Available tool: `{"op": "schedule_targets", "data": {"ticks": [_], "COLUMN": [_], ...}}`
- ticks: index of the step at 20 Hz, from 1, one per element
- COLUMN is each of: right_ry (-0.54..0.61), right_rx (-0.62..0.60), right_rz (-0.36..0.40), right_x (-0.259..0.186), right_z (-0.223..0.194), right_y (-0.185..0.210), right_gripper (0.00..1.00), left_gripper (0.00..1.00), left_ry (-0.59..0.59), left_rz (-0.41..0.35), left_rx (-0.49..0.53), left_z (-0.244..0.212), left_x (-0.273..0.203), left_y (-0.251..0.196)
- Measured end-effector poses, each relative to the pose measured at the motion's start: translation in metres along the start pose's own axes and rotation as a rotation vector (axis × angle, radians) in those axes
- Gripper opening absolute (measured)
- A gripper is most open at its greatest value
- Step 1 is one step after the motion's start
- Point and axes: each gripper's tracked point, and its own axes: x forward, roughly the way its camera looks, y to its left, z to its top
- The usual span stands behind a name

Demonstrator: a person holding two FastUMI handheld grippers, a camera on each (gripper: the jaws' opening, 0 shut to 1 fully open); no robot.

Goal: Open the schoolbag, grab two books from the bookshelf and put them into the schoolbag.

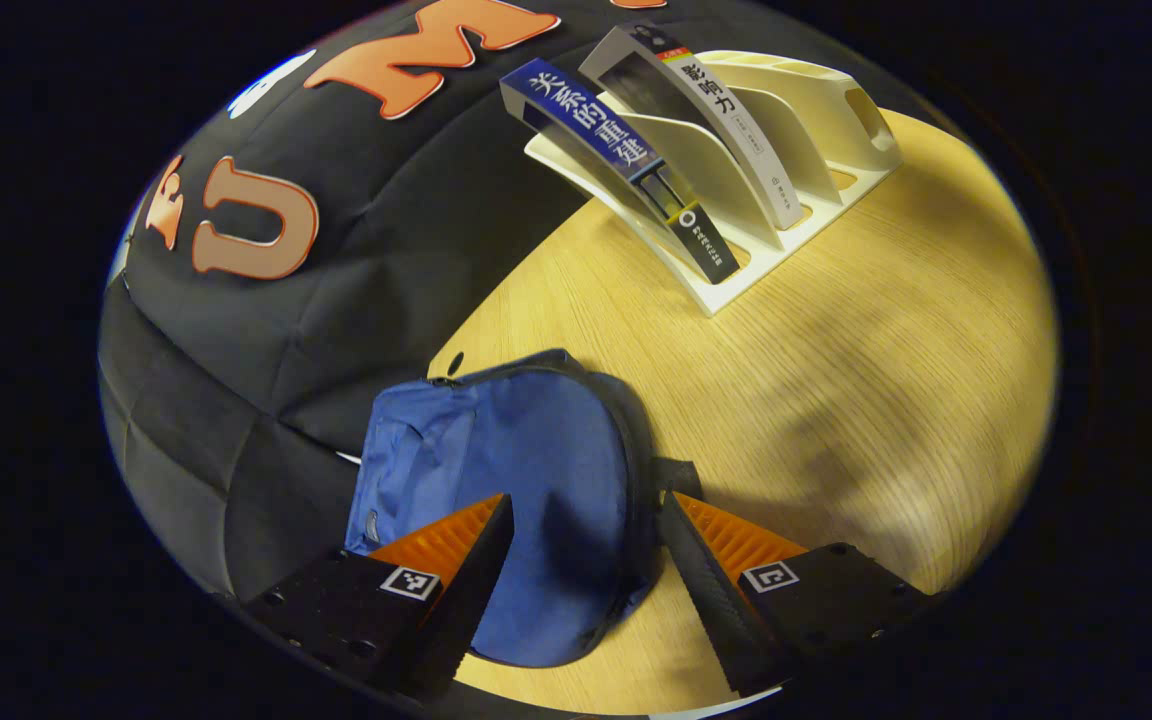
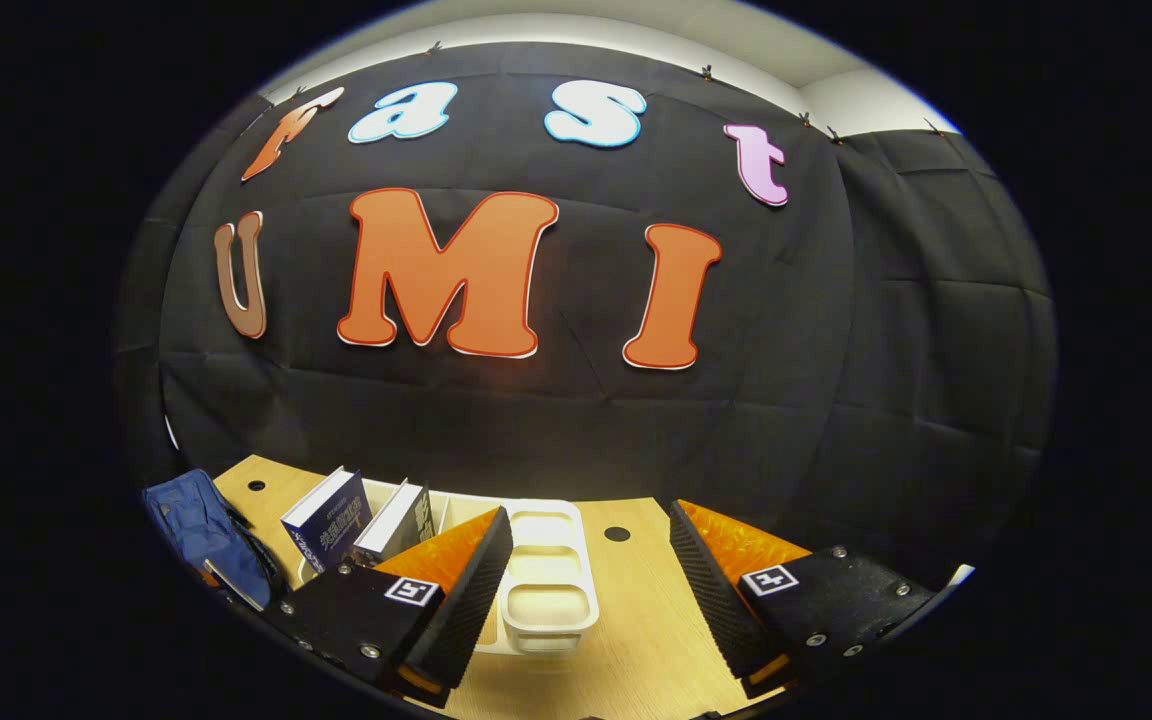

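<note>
left gripper over the closed schoolbag, books still on the shelf

the left gripper hangs with its fingers spread apart and nothing between them, straight above the blue schoolbag. the bag lies flat on the wooden table, looks zipped, and its long axis runs away from the fingers toward the booth wall. this gripper is by far the nearer one to the bag, so opening it looks like its job.

the right gripper is also wide open and holds nothing; just beyond its fingers sits the white bookshelf, with the bag well off to its left.

farther along the table, the blue book and the grey book lean in neighbouring shelf slots.
</note>
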Motion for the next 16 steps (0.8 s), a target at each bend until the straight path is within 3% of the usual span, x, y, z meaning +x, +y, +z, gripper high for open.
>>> {"op": "schedule_targets", "data": {"ticks": [3,4,5,8,9,10,11,16], "right_ry": [0.008,0.008,0.007,0.006,0.008,0.013,0.019,0.083], "right_rx": [-0.006,-0.009,-0.010,-0.005,-0.001,0.003,0.008,0.002], "right_rz": [0.019,0.023,0.024,0.037,0.043,0.055,0.068,0.223], "right_x": [0.001,0.002,0.002,0.003,0.004,0.005,0.006,0.008], "right_z": [-0.002,-0.003,-0.003,-0.002,-0.002,-0.003,-0.003,-0.005], "right_y": [0.008,0.009,0.011,0.015,0.018,0.022,0.026,0.084], "right_gripper": [0.94,0.94,0.94,0.94,0.94,0.94,0.94,0.94], "left_gripper": [0.91,0.82,0.87,0.22,0.16,0.14,0.06,0.02], "left_ry": [0.064,0.061,0.056,0.056,0.061,0.070,0.072,0.024], "left_rz": [0.009,0.005,0.009,-0.008,-0.018,-0.035,-0.050,-0.121], "left_rx": [-0.034,-0.039,-0.040,-0.057,-0.072,-0.096,-0.124,-0.258], "left_z": [-0.014,-0.013,-0.011,-0.003,-0.001,0.001,0.004,0.032], "left_x": [0.006,0.006,0.005,-0.002,-0.004,-0.007,-0.010,-0.029], "left_y": [0.007,0.008,0.010,0.015,0.019,0.024,0.031,0.087]}}
